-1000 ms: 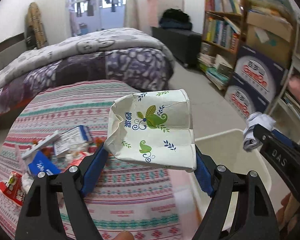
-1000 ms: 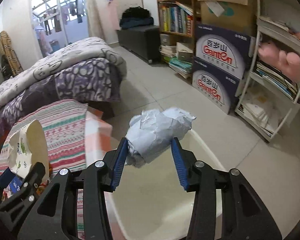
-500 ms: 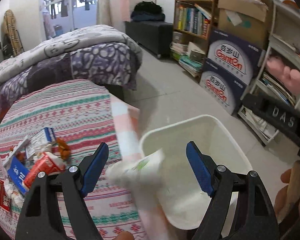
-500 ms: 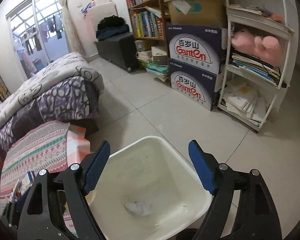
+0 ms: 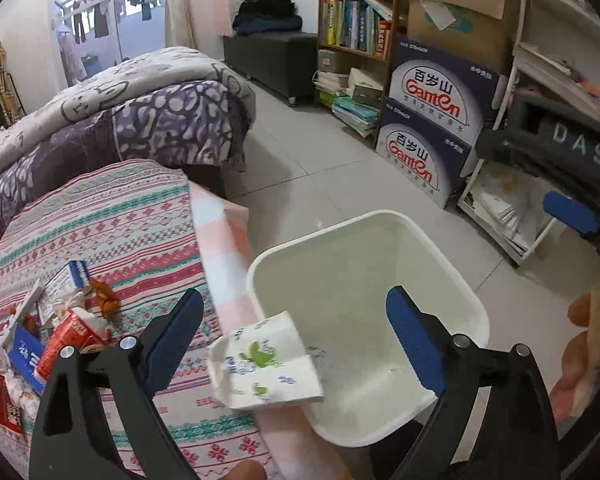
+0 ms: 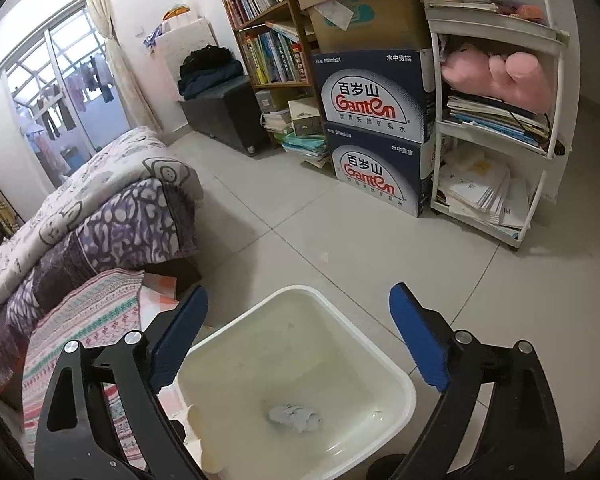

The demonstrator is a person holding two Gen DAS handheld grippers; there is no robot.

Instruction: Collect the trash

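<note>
Below, left gripper (image 5: 294,330) spread wide, floral paper cup (image 5: 265,364) loose at white bin (image 5: 440,248) rim lower centre, right gripper (image 6: 298,334) wide, crumpled paper (image 6: 296,418) inside bin.

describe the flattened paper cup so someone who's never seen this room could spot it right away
Find the white bin on the floor beside the striped bedspread. The paper cup sits at the bin's near-left rim. Unlike the crumpled grey paper in the bin, it's cream with green and blue leaf prints.

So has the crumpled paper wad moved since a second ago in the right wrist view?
Yes. It left the right gripper, whose jaws now stand open, and dropped to the bottom of the white bin, where the crumpled paper wad lies.
</note>
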